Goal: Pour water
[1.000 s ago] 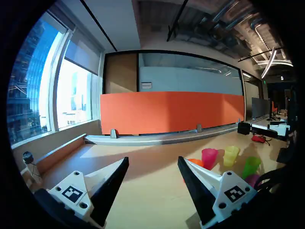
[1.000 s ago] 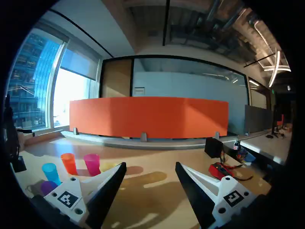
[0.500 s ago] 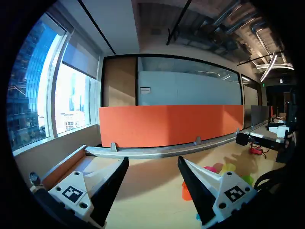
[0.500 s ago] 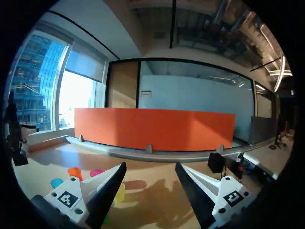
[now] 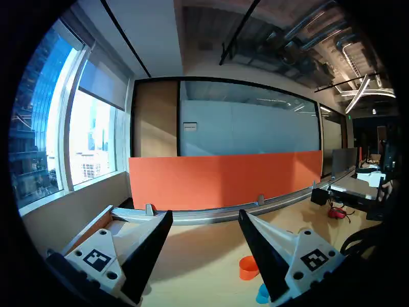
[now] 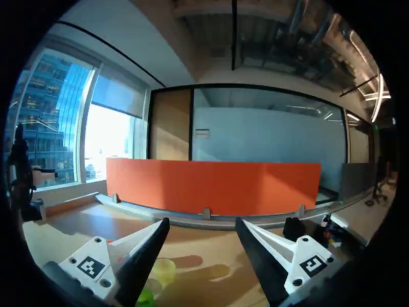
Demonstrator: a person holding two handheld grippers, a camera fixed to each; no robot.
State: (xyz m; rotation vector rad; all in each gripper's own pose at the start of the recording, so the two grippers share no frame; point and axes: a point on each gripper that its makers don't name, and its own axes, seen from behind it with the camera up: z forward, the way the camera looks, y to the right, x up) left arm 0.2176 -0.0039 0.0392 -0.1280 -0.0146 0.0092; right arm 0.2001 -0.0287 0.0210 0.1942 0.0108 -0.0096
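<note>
Both tools are spread and hold nothing. Our left tool (image 5: 204, 212) looks level across the counter (image 5: 204, 256). The orange cup (image 5: 249, 267) and the blue cup (image 5: 262, 294) stand low by its right finger, so they lie below it and to the right. Seen from our right tool (image 6: 201, 220), the yellow cup (image 6: 164, 270) and the green cup (image 6: 145, 298) stand low by its left finger. The cups are therefore between the two tools, and we judge that each tool must tip down and turn inward. We cannot tell which tool is nearer.
</note>
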